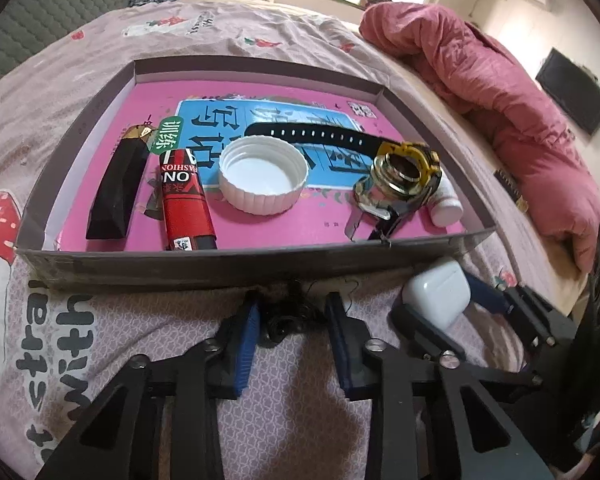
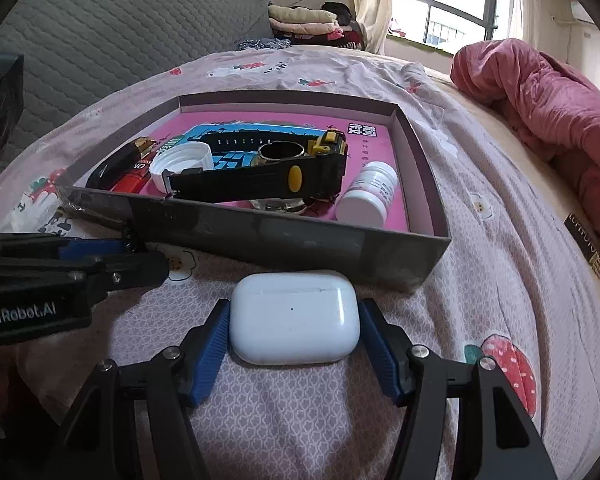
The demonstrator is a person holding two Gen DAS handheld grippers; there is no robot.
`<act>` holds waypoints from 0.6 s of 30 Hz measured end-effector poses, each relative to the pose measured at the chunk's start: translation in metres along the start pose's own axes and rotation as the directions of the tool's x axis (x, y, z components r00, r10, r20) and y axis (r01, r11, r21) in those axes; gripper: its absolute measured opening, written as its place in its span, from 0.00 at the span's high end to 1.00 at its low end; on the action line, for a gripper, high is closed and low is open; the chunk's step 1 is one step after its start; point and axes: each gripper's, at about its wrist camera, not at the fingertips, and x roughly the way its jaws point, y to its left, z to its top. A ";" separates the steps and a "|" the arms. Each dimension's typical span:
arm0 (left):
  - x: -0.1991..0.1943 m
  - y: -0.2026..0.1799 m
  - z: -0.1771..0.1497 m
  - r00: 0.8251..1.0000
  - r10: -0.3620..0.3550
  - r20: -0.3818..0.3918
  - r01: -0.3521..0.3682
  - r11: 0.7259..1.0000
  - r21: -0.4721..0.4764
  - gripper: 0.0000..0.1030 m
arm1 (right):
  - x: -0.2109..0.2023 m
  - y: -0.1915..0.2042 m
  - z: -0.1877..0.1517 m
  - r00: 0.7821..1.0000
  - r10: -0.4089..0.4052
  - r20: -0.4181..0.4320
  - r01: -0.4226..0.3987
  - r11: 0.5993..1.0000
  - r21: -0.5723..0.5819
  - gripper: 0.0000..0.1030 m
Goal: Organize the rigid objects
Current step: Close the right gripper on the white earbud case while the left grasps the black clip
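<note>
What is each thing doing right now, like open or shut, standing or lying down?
Earbud case: lid shut, on the bed, between the right gripper's open fingers.
Left gripper: open, around a dark hair tie.
Box: open-topped.
White cap: upside down.
Pill bottle: lying down, capped.
Watch: unbuckled.

the earbud case (image 2: 294, 316) is plain white. the box (image 1: 236, 266) has grey walls and holds a pink book (image 1: 300, 216) with a blue panel, a red and black lighter (image 1: 186, 204), a white ribbed cap (image 1: 264, 180) and a black watch (image 1: 400, 164) trimmed in yellow. the bedsheet (image 2: 480, 260) is lilac with strawberry prints.
</note>
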 end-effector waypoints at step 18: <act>-0.021 -0.001 -0.002 0.999 -0.006 0.046 0.006 1.000 0.003 0.69 | -0.018 -0.008 0.006 0.993 0.100 0.054 -0.103 0.994 0.045 0.42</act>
